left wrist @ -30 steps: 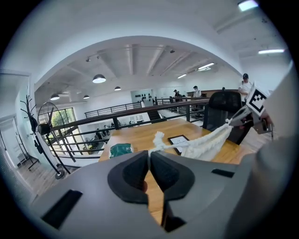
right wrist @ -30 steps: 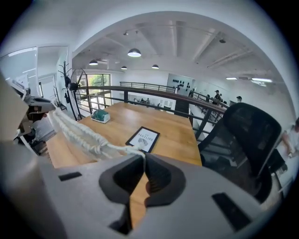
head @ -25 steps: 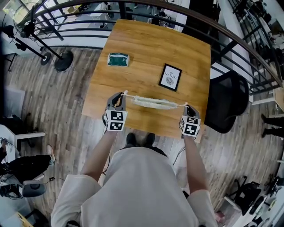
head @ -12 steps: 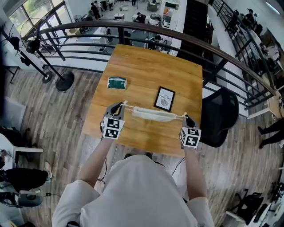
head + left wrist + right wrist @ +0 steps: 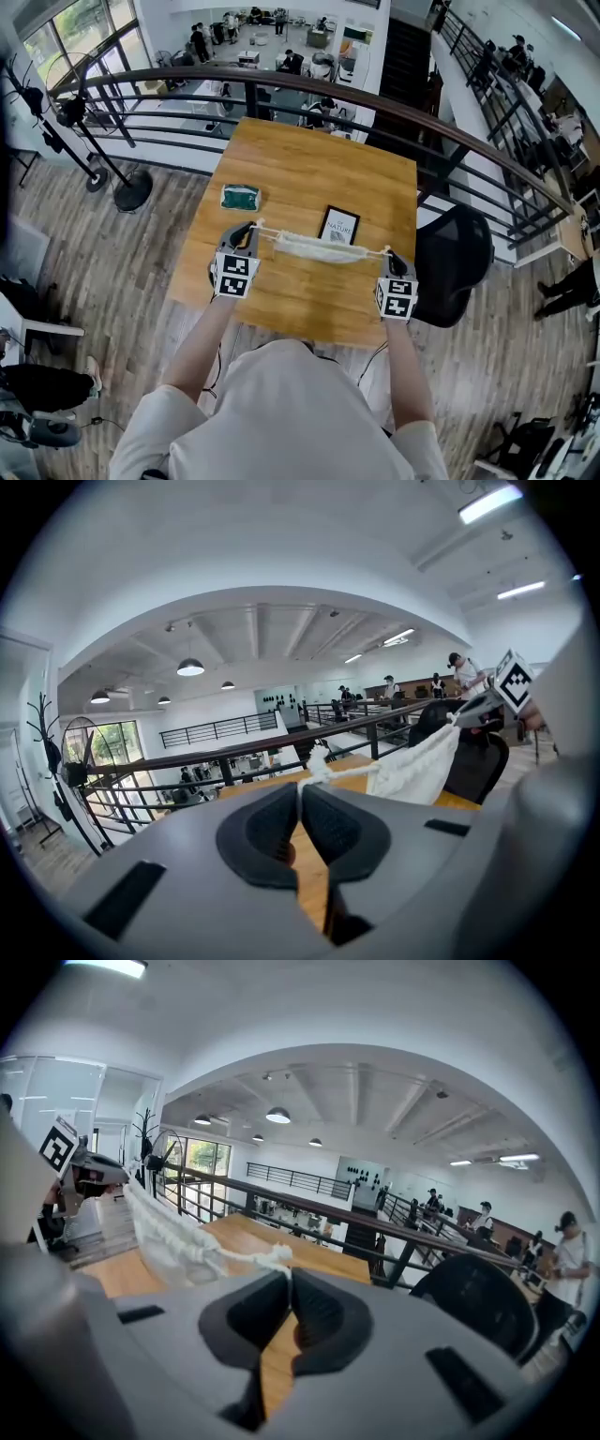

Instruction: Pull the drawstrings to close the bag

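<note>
The white cloth bag (image 5: 314,247) is bunched narrow — stretched crosswise above the worktop's (image 5: 309,169) near half. A knotted drawstring (image 5: 319,761) runs taut from each end.

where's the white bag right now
In the head view the white bag hangs mid-frame over the wooden table, strung by its drawstrings between the left tool and the right tool, just nearer the person than the framed picture.
</note>
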`<state>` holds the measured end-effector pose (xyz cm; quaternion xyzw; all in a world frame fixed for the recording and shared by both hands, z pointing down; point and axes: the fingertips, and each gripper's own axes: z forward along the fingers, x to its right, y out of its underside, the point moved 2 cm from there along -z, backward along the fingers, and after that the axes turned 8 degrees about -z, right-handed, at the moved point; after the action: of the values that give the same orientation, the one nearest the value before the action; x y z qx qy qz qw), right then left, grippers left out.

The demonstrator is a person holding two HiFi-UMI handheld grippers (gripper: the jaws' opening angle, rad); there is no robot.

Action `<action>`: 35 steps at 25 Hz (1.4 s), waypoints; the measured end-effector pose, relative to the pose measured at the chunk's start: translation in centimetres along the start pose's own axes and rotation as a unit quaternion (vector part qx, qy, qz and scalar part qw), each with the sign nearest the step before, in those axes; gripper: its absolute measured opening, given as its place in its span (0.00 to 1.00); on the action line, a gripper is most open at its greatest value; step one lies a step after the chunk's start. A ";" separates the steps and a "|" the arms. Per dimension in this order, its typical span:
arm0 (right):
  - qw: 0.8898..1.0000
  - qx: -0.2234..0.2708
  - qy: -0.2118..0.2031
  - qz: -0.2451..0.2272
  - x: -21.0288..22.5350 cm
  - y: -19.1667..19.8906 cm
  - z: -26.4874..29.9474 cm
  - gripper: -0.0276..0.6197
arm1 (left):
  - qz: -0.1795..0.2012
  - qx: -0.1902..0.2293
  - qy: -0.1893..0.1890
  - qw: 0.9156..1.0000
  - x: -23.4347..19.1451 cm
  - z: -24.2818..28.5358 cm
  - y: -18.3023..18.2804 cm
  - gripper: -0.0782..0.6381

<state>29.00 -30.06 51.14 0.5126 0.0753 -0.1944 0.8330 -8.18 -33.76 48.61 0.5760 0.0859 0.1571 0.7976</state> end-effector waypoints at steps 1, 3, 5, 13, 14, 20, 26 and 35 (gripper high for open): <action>1.000 -0.001 0.004 -0.001 0.3 0.1 0.0 0.06 | 0.001 -0.001 -0.001 1.000 0.0 0.1 0.0 0.12; 1.000 -0.005 0.010 0.001 0.8 0.4 0.0 0.06 | 0.002 -0.002 -0.003 1.000 0.0 0.2 0.2 0.12; 1.000 -0.010 0.015 -0.003 1.3 0.6 -0.1 0.06 | 0.001 -0.006 -0.004 1.000 0.0 0.3 0.4 0.12; 0.997 -0.045 0.051 -0.027 2.3 2.8 -0.4 0.06 | 0.003 -0.021 -0.026 0.999 -0.3 0.1 1.7 0.12; 0.997 -0.048 0.055 -0.027 2.5 3.1 -0.6 0.06 | 0.004 -0.023 -0.031 0.999 -0.4 0.0 1.8 0.12; 0.997 -0.042 0.070 -0.003 3.5 3.8 -1.0 0.06 | -0.025 -0.037 -0.055 0.997 -1.7 -0.6 2.8 0.12; 0.995 -0.053 0.080 0.011 4.5 4.6 -1.9 0.06 | -0.042 -0.044 -0.070 0.996 -2.6 -1.7 3.4 0.12; 0.993 -0.067 0.075 0.055 5.7 6.6 -2.3 0.07 | -0.058 -0.055 -0.078 0.994 -3.7 -2.9 4.1 0.12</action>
<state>37.02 -26.86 53.66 0.4722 0.1220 -0.1033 0.8669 -13.17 -31.32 51.45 0.5357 0.0479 0.0699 0.8402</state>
